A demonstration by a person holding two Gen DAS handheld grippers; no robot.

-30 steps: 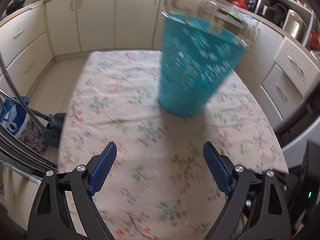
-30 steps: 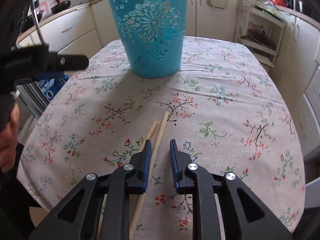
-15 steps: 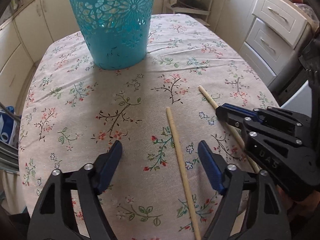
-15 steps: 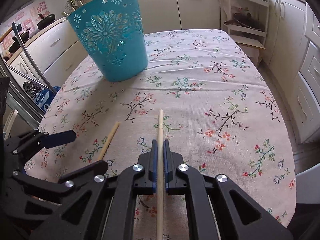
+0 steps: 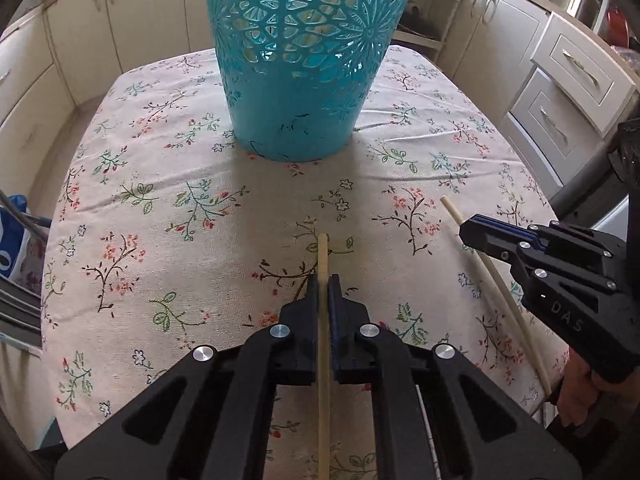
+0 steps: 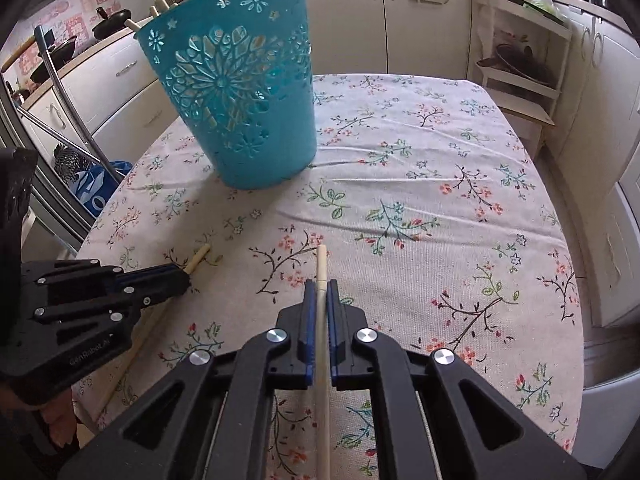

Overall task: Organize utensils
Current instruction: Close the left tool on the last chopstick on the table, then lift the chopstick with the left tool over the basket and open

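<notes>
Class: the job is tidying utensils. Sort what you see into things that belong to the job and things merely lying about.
Belong to the job:
left gripper, closing on darker chopstick
right gripper, shut on paler chopstick
teal basket

Just about:
floral tablecloth
blue bag
cupboards

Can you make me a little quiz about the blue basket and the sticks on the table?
1. True or false: the teal basket is lying on its side.
2. What is between the fingers of the right hand-held gripper? A) a spoon B) a chopstick C) nothing
3. Fill the gap: the tablecloth is printed with small ____.

Key
1. False. The teal basket stands upright on the tablecloth.
2. B. The right hand-held gripper is shut on the chopstick, whose tip sticks out in front.
3. Flowers.
</notes>
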